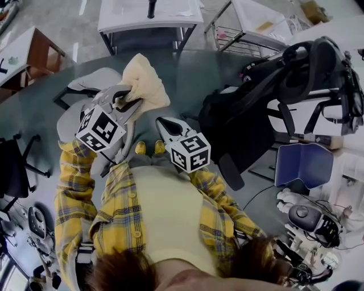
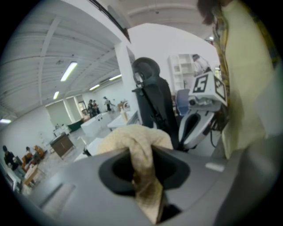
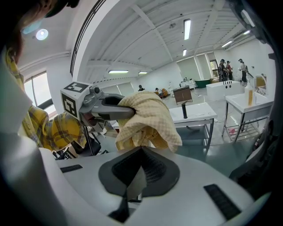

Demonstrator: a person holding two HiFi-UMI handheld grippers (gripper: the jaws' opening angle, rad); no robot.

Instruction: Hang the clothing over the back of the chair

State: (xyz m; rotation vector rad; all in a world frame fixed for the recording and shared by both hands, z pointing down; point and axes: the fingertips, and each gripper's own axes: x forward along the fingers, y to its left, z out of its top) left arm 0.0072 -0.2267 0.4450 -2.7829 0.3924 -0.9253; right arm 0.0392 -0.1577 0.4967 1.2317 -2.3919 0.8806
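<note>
Clamped between the pads of the left gripper (image 2: 142, 164): a fold of the pale yellow checked cloth garment (image 2: 132, 139), bunched into a soft mound just past the jaw tips. Held up in the air, not yet on any chair. Closed tip to tip on nothing: the right gripper (image 3: 140, 152), just short of the hanging bundle.

For a good hang, hold the left pinch firm. Open the right jaws and take a second edge well apart from the first hold, so as to spread the bundle flat rather than drop it as a lump. Carry both holds above the top of the black high-backed office chair with headrest (image 1: 250, 113), off to the right. Lower so as to leave about half the fabric on either side of the back. Probably light and limp, so likely to slide off if hung lopsided.

Around: a pale grey chair (image 1: 94, 79) directly below the garment and nearer than the black one. Hard to say which of the two the task means. Beyond, white tables (image 1: 148, 14); at far right, a blue chair (image 1: 304, 165).

In the way: the headrest and arms of the black chair, apt to snag a trailing fold. Also the yellow plaid sleeve (image 1: 74, 187), close behind the left gripper.
</note>
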